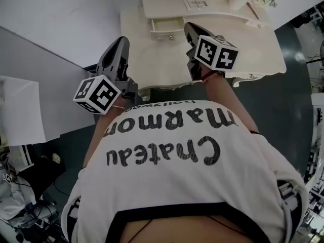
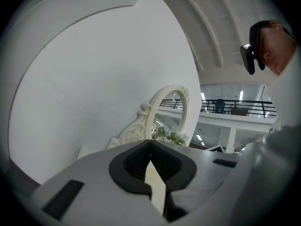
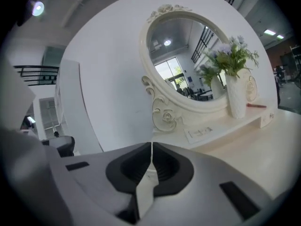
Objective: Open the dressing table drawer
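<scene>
The cream dressing table [image 1: 253, 49] stands ahead of me at the top of the head view. A small drawer [image 1: 166, 29] on its raised back shelf is pulled out toward me. My right gripper [image 1: 189, 28] hangs over the tabletop just right of the drawer, jaws shut with nothing between them [image 3: 151, 144]. It faces the oval mirror [image 3: 188, 55]. My left gripper [image 1: 121, 42] is off the table's left front corner, also shut and empty [image 2: 150, 141], with the mirror's carved frame [image 2: 141, 121] ahead of it.
A white vase of flowers [image 3: 235, 98] and a red pencil [image 3: 256, 105] sit on the back shelf at the right. A white wall panel [image 1: 61, 19] runs along the left. A white flat box [image 1: 20, 110] and cables [image 1: 30, 211] lie at lower left.
</scene>
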The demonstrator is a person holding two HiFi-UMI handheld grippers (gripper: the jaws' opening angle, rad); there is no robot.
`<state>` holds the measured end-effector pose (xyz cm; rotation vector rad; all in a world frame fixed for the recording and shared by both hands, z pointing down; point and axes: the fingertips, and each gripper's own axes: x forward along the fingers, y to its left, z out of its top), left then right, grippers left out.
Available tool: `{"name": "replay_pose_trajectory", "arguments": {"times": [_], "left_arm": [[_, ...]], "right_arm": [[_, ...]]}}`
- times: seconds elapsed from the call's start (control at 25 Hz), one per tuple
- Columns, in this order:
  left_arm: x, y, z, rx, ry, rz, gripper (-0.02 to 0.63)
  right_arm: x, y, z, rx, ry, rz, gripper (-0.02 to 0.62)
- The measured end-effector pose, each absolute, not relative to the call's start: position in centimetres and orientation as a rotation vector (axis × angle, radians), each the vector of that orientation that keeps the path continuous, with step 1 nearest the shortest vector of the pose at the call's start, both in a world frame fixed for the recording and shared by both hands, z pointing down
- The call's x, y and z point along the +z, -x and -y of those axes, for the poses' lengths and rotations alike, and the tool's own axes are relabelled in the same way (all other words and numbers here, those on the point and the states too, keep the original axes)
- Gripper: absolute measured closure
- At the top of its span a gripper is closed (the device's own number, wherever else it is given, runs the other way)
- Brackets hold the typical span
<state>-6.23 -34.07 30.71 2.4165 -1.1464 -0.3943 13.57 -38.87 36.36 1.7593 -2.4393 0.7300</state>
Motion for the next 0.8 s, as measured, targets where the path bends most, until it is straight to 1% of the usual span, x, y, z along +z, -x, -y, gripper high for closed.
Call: {"name": "replay_pose_trajectory", "arguments": {"times": [0.24,0.4,0.8], "left_arm": [[29.0,2.3,31.3,-0.411,-2.433,1.164,0.583],[28.1,0.2,29.3,-0.414,-2.450,1.192,0.583],[27.7,-3.2,24.4,-0.407,-2.439,1.277,0.583]], "right_arm": [[29.4,-14.8,35.9,0.432,-1.679,2.638,0.565],[27.1,-16.1,33.5,0.284,-1.639,2.699,0.565],[27.2,-19.4,29.2,0.272,-1.567,2.752,0.565]]}}
